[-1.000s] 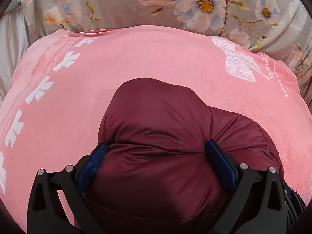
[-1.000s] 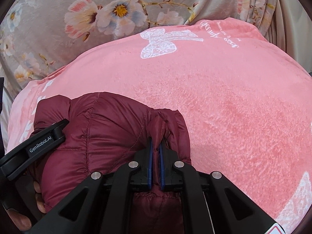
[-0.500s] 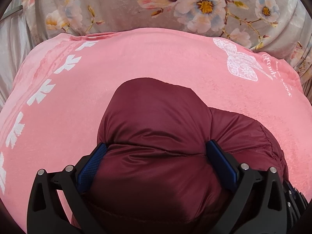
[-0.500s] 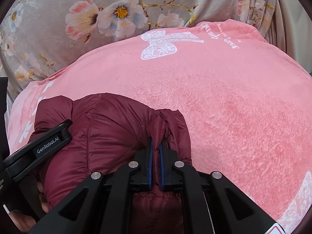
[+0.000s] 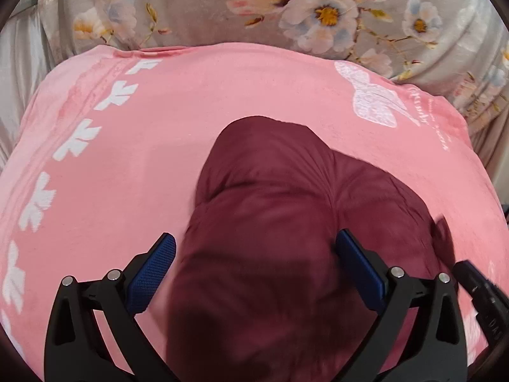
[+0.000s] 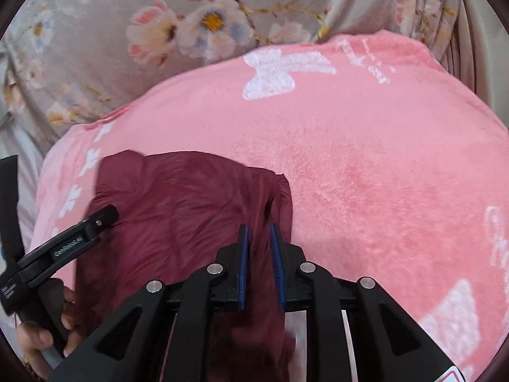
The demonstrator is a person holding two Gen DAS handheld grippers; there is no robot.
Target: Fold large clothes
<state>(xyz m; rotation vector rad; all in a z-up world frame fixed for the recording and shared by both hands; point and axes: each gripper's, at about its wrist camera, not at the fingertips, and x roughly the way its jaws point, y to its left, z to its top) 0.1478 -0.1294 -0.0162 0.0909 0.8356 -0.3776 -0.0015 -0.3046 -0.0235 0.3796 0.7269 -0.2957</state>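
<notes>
A dark red puffy jacket (image 5: pixel 286 210) lies bunched on a pink fleece blanket (image 5: pixel 165 146). In the left wrist view my left gripper (image 5: pixel 254 248) is open wide. Its left blue pad (image 5: pixel 152 270) stands clear of the cloth and its right pad (image 5: pixel 359 267) touches the jacket. In the right wrist view the jacket (image 6: pixel 178 210) lies at lower left. My right gripper (image 6: pixel 259 232) has its pads a little apart with a fold of the jacket between them. The left gripper's body (image 6: pixel 63 248) and the hand holding it show at the left.
The pink blanket (image 6: pixel 366 165) carries white bow and leaf prints. Behind it lies a grey floral bed cover (image 5: pixel 286 9), also in the right wrist view (image 6: pixel 143 38). The right gripper's black edge (image 5: pixel 483 299) shows at the lower right of the left wrist view.
My left gripper has opened and its left pad has come off the jacket. My right gripper's pads have parted slightly. The jacket has sagged and is blurred with motion.
</notes>
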